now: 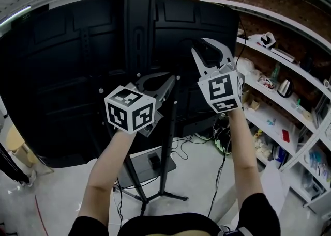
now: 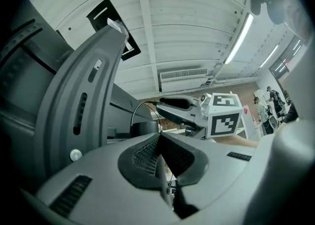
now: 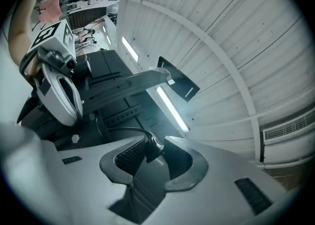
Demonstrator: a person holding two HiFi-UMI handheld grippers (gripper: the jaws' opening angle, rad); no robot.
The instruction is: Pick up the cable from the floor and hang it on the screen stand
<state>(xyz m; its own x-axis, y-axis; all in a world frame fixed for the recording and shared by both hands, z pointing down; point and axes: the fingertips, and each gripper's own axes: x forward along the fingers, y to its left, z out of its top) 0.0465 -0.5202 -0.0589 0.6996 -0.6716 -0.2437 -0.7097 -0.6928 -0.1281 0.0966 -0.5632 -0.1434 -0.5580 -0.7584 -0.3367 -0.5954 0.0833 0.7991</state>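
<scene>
Both grippers are raised behind the big black screen, beside its upright stand column. My right gripper is shut on the plug end of the black cable, pinched between the pads. From there the cable arcs away to the left and, in the head view, a thin black cable hangs below that arm toward the floor. My left gripper sits lower left of the right one, close to the column. Its pads meet, and I see nothing between them.
White shelves with a kettle and small items run along the right wall. The stand's legs and a grey base plate are on the floor below, with loose cables nearby.
</scene>
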